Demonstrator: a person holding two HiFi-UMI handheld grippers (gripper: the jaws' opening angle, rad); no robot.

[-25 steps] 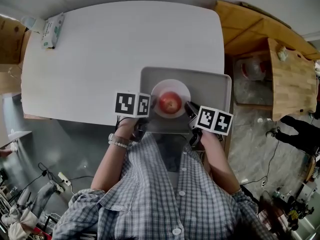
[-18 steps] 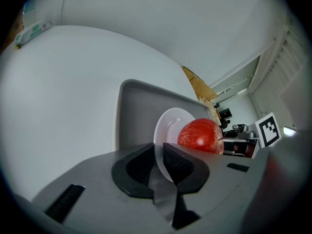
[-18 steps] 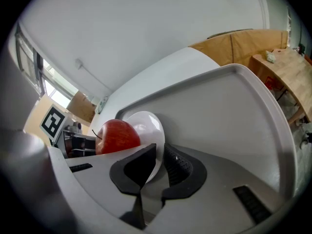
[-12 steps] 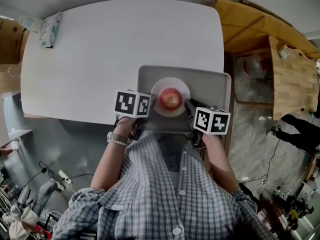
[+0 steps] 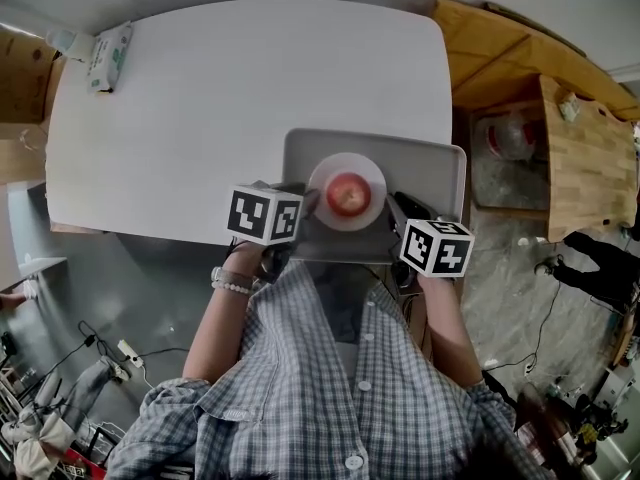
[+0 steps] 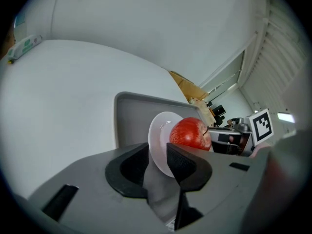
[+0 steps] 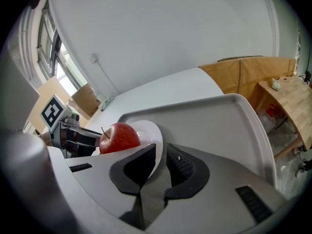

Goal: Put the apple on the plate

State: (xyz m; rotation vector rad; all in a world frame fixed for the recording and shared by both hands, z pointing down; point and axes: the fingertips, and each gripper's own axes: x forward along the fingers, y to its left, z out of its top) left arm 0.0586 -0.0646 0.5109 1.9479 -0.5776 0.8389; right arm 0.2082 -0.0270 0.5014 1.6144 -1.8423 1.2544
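Note:
A red apple [image 5: 348, 194] sits in the middle of a white plate [image 5: 325, 173], which rests on a grey tray [image 5: 430, 168] at the table's near edge. My left gripper [image 5: 308, 204] is at the plate's left rim and my right gripper [image 5: 393, 206] at its right rim. In the left gripper view the plate [image 6: 158, 140] runs down between the nearly closed jaws of the left gripper [image 6: 157, 155], with the apple [image 6: 190, 133] just beyond. In the right gripper view the plate rim [image 7: 148, 130] enters the narrow gap of the right gripper [image 7: 161, 155], beside the apple [image 7: 119, 137].
The tray [image 7: 209, 126] has a raised rim and bare room to the right of the plate. The white table [image 5: 250, 88] stretches away behind it, with a tissue pack [image 5: 108, 56] at its far left corner. A wooden bench [image 5: 580, 138] stands to the right.
Both grippers stay at the plate's rim, and the right one has shifted slightly to the right and nearer me. The apple rests on the plate throughout.

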